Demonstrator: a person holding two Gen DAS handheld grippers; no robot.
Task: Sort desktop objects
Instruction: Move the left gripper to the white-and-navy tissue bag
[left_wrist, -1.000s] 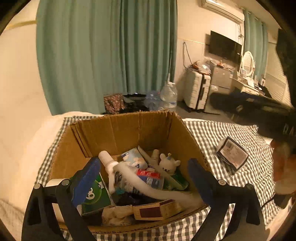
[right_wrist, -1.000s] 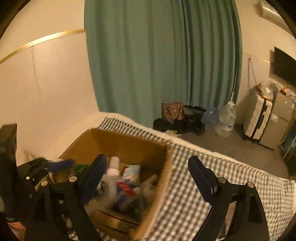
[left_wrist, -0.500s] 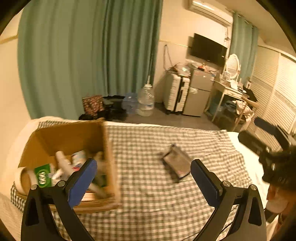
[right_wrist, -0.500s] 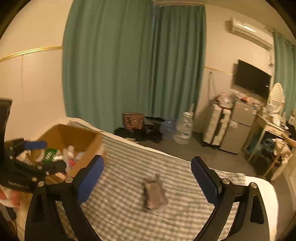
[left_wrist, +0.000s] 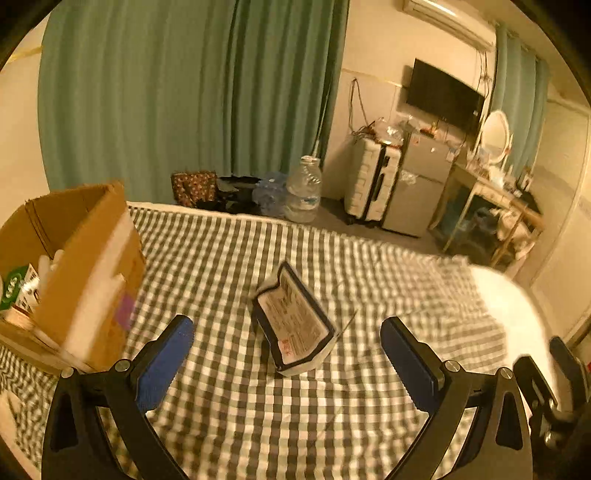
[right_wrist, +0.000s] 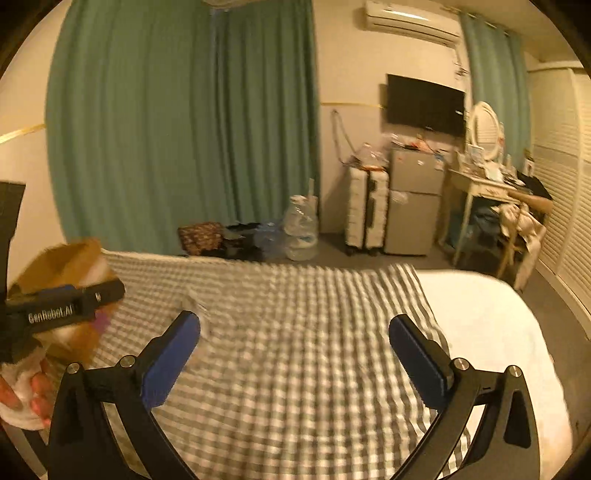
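Note:
A flat dark-edged packet with a printed label lies on the checked cloth, just ahead of my left gripper, which stands open and empty. The cardboard box full of small items sits at the left. In the right wrist view my right gripper hangs over bare checked cloth with its jaws opening and nothing between them. The box shows blurred at the left, partly behind the other gripper's black body. The packet is only a blur by the left fingertip.
The cloth covers a bed whose white sheet shows at the right. Beyond it are green curtains, a water jug, a suitcase, a small fridge and a dressing table. A person's hand holds the left gripper.
Both grippers swung right, away from the box, across the cloth. The box slid to the left edge of both views, and the packet came to lie just ahead of the left gripper.

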